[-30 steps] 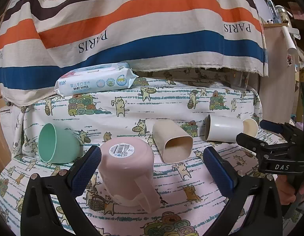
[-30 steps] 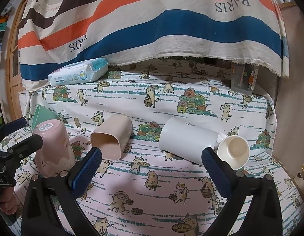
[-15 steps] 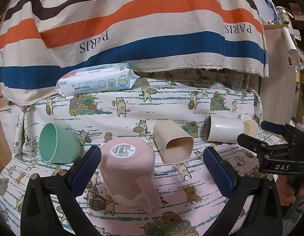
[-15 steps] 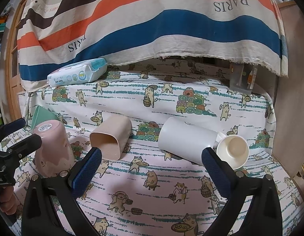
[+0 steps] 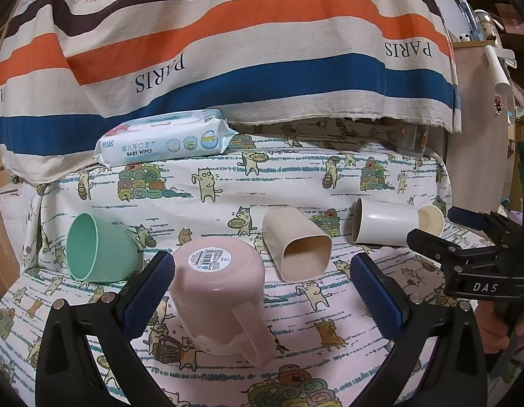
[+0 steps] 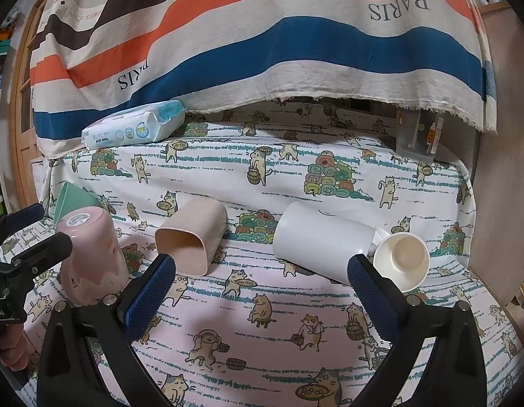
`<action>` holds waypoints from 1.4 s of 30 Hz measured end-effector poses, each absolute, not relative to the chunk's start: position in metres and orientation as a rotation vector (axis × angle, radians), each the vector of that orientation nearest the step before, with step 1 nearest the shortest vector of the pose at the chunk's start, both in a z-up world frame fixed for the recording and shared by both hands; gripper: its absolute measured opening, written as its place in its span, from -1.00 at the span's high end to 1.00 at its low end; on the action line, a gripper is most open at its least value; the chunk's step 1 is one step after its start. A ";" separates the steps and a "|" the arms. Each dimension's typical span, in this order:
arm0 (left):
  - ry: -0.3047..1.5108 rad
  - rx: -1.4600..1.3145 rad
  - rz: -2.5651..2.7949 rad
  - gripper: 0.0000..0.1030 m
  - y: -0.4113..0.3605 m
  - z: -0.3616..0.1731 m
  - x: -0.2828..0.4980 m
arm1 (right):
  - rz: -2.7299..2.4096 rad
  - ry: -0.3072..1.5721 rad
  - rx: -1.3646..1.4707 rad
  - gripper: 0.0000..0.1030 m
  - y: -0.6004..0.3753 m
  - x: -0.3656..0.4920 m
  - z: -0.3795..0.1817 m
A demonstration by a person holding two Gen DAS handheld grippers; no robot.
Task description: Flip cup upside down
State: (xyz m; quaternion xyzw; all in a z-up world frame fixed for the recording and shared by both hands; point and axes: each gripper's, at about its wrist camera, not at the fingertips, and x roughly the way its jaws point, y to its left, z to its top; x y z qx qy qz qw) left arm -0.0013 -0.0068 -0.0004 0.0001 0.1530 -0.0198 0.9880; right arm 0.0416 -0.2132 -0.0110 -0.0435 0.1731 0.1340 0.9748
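Both sets of jaws stand wide apart and hold nothing. The left gripper (image 5: 260,283) has its blue pads spread to either side of the pink cup (image 5: 216,296), and the near-left pad looks just beside its wall, though I cannot tell whether it touches. The right gripper (image 6: 262,286) is spread over bare cloth, with no cup between its pads.

Largest first: the cat-print cloth (image 6: 262,339) covers the whole surface under both grippers, and its soft weave probably keeps the lying cups from rolling. The white cup (image 6: 321,239) lies on its side just beyond the right gripper's right pad, base toward that camera. The pink cup stands mouth down between the left jaws, barcode label on its upturned base and handle toward the camera; I judge it already flipped, which explains the spread pads. The beige square cup (image 6: 190,239) lies on its side just past the right gripper's left pad, mouth toward the camera. The green cup (image 5: 99,249) lies tilted outside the left gripper's left pad. The small cream cup (image 6: 401,259) lies beyond the right pad, touching the white one.

These four cups lying down seem to await turning.
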 end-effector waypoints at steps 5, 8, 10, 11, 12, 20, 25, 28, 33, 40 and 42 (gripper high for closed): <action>0.307 0.001 -0.040 -0.99 -0.007 0.000 -0.001 | 0.270 0.348 -0.087 -0.99 -0.213 0.041 -0.011; 0.307 0.001 -0.040 -0.99 -0.007 0.000 -0.001 | 0.272 0.348 -0.088 -0.99 -0.213 0.041 -0.011; 0.306 0.001 -0.040 -0.99 -0.007 0.000 -0.001 | 0.272 0.346 -0.088 -0.99 -0.213 0.041 -0.011; 0.306 0.001 -0.040 -0.99 -0.007 0.000 -0.001 | 0.272 0.347 -0.088 -0.99 -0.213 0.041 -0.011; 0.307 0.000 -0.040 -0.99 -0.007 0.000 -0.001 | 0.274 0.346 -0.088 -0.99 -0.213 0.041 -0.011; 0.302 -0.008 -0.032 -0.99 -0.006 0.000 -0.002 | 0.290 0.332 -0.081 -0.99 -0.214 0.036 -0.007; 0.296 -0.009 -0.005 -0.99 -0.002 0.000 -0.001 | 0.310 0.380 -0.035 -0.99 -0.214 0.042 0.000; 0.304 -0.021 0.001 -0.99 0.001 0.000 0.001 | 0.339 0.415 -0.033 -0.99 -0.209 0.045 0.008; 0.310 -0.062 0.037 -0.99 0.012 -0.001 0.004 | 0.369 0.542 -0.045 -0.99 -0.186 0.063 0.024; 0.340 -0.203 0.121 -0.99 0.048 -0.002 0.013 | 0.362 0.835 0.067 -0.99 -0.147 0.139 0.017; 0.346 -0.243 0.153 -0.99 0.058 -0.003 0.017 | 0.346 0.884 0.071 -0.97 -0.138 0.156 0.009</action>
